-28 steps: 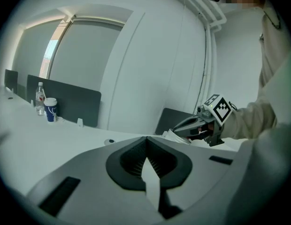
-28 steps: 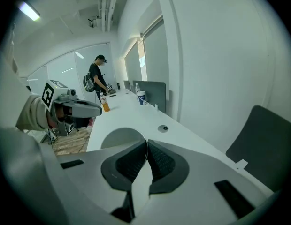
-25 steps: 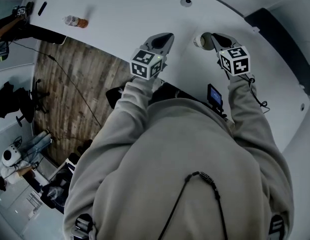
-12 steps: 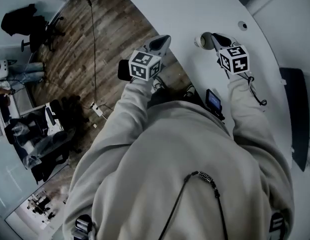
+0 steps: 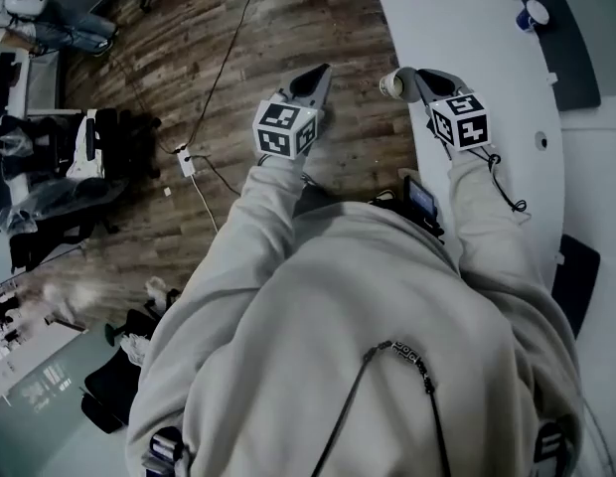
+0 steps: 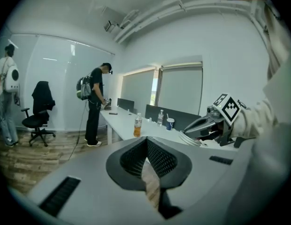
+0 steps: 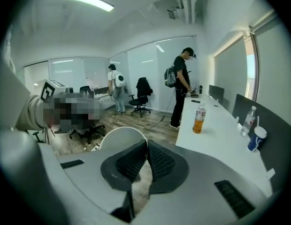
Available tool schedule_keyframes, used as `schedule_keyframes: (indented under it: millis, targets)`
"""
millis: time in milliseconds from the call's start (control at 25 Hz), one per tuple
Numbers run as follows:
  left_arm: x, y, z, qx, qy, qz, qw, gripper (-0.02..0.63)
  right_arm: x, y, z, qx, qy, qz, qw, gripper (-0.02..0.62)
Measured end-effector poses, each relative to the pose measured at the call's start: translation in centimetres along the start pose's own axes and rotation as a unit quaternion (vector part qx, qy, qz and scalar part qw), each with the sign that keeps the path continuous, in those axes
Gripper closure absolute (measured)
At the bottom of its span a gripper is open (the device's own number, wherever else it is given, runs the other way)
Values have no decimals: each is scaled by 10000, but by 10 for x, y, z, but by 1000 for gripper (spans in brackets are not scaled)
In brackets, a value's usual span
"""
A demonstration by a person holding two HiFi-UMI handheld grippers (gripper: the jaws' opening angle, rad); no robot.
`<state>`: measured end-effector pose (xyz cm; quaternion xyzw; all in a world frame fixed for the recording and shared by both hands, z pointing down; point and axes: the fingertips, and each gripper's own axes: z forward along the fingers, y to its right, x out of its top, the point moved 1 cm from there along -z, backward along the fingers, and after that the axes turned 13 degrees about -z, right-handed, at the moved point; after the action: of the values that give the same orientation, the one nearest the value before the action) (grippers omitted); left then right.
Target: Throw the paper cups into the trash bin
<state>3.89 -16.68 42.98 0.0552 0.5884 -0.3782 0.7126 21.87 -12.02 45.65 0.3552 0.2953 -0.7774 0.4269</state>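
Observation:
In the right gripper view my right gripper (image 7: pixel 146 150) is shut on the wall of a white paper cup (image 7: pixel 120 138), whose round rim shows left of the jaws. From the head view the cup (image 5: pixel 391 84) sticks out leftward from the right gripper (image 5: pixel 409 76), at the edge of the white table (image 5: pixel 487 58). The left gripper view shows stacked cup rims (image 6: pixel 191 138) under the right gripper (image 6: pixel 202 124). My left gripper (image 5: pixel 316 76) hangs over the wooden floor, its jaws shut with nothing between them (image 6: pixel 146 146). No trash bin is in view.
On the table stand an orange drink bottle (image 7: pixel 198 118), a water bottle (image 7: pixel 249 121) and a blue cup (image 7: pixel 256 138). A person with a backpack (image 7: pixel 179 93) stands by the table's far end. An office chair (image 7: pixel 141 96) and a floor cable with a power strip (image 5: pixel 186 162) lie left.
The head view has swung from the white table top to the wooden floor at the table's edge. Both grippers keep their place before the body, and the cup stays in the right one.

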Motion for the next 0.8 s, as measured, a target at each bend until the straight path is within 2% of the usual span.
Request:
schedule_keyframes:
  millis: [160,320,480,560,640,800]
  targets:
    - [9,-60,-40,283,130,-75,9995,601,42,-35,51,268,-15,-230,9994,563]
    - [26,-114,-71,335,310,-190,9988,601,93,-73,94,444,18,-501,9978,563]
    - [42,-158,-100,299,373,-121,9988,601,138,-106,132,526,28,-665,9964,563]
    - [47,-184,-115,417,412,-17,9983,601,158,-122,150,568,55,-729,9957,563]
    - [49,-207,-131,523,446,41,9976,601,174,-140,167,635,75,-790,9948,563]
    - [48,-240,-163,635,508,-187,9965,601,197,-171,196,840,77,-865,9927,563]
